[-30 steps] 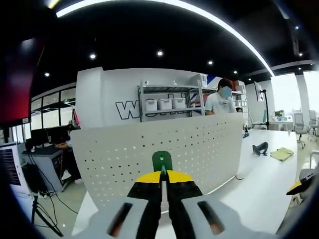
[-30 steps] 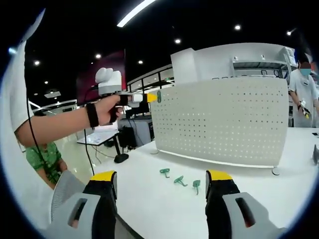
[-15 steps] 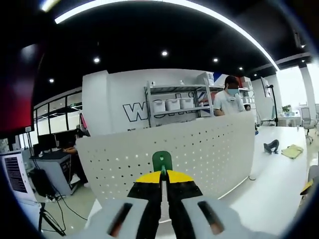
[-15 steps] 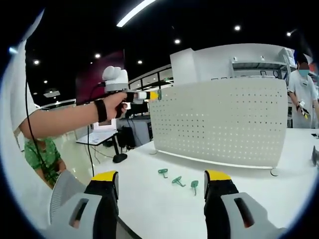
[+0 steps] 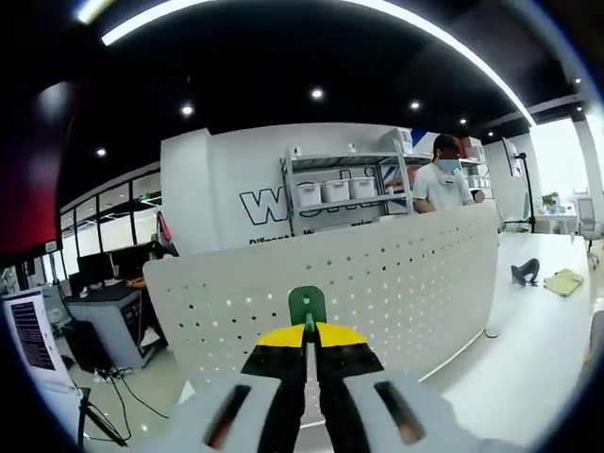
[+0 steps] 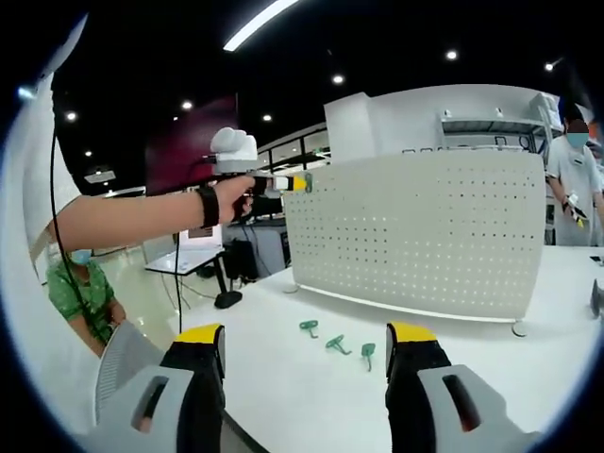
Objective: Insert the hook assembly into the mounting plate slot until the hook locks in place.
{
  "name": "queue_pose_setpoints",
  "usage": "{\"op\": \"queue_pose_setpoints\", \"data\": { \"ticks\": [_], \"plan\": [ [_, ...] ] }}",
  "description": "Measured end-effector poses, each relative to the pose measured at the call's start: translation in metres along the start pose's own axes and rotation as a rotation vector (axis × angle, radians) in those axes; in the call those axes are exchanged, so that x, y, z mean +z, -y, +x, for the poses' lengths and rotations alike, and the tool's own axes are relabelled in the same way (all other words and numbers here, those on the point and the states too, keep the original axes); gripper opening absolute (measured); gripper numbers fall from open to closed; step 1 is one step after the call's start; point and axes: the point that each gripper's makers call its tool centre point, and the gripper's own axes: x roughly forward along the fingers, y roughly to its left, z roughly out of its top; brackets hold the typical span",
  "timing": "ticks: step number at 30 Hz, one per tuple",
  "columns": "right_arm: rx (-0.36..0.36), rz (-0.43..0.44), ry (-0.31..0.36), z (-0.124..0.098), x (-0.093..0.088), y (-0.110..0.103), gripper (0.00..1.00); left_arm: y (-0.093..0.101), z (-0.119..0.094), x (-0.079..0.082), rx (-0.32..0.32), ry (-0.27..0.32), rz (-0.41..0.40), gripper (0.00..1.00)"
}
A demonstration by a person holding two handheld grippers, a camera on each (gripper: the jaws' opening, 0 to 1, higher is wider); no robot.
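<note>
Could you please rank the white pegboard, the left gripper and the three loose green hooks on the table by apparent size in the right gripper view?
1. White pegboard, by far the largest.
2. Left gripper, held at the pegboard's top corner.
3. The three loose green hooks; each looks alike, so I won't rank them.

Green hook — upright, before the white perforated plate.

Three green hooks lie on the white table before the upright pegboard, beyond the right tool's parted jaws.
</note>
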Motion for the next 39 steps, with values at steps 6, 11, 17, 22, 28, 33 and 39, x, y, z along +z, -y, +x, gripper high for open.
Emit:
{"op": "queue_pose_setpoints", "data": {
  "ticks": [6, 11, 17, 22, 28, 33, 39],
  "plan": [
    [-0.002, -0.003, -0.002, 0.0, -0.001, -0.001, 0.7, 0.0, 0.014, 0.005, -0.005, -0.009, 0.012, 0.02],
    [-0.017, 0.006, 0.007, -0.003, 0.0, 0.002, 0.7, -0.003, 0.024, 0.007, 0.0, -0.013, 0.003, 0.02],
    [-0.027, 0.009, 0.012, -0.004, 0.0, 0.005, 0.7, -0.007, 0.036, 0.006, 0.011, -0.018, 0.001, 0.02],
    [-0.036, 0.012, 0.011, -0.005, 0.0, 0.007, 0.7, -0.009, 0.043, 0.01, 0.024, -0.009, 0.009, 0.02],
    [-0.04, 0.018, 0.01, -0.005, 0.0, 0.01, 0.7, -0.014, 0.054, 0.01, 0.042, -0.024, -0.019, 0.02],
    [-0.039, 0.013, 0.007, -0.006, 0.0, 0.012, 0.7, -0.014, 0.06, 0.008, 0.05, -0.031, -0.031, 0.02],
    [-0.049, 0.01, 0.011, -0.008, 0.003, 0.018, 0.7, -0.018, 0.066, 0.004, 0.063, -0.031, -0.055, 0.02]
  ]
}}
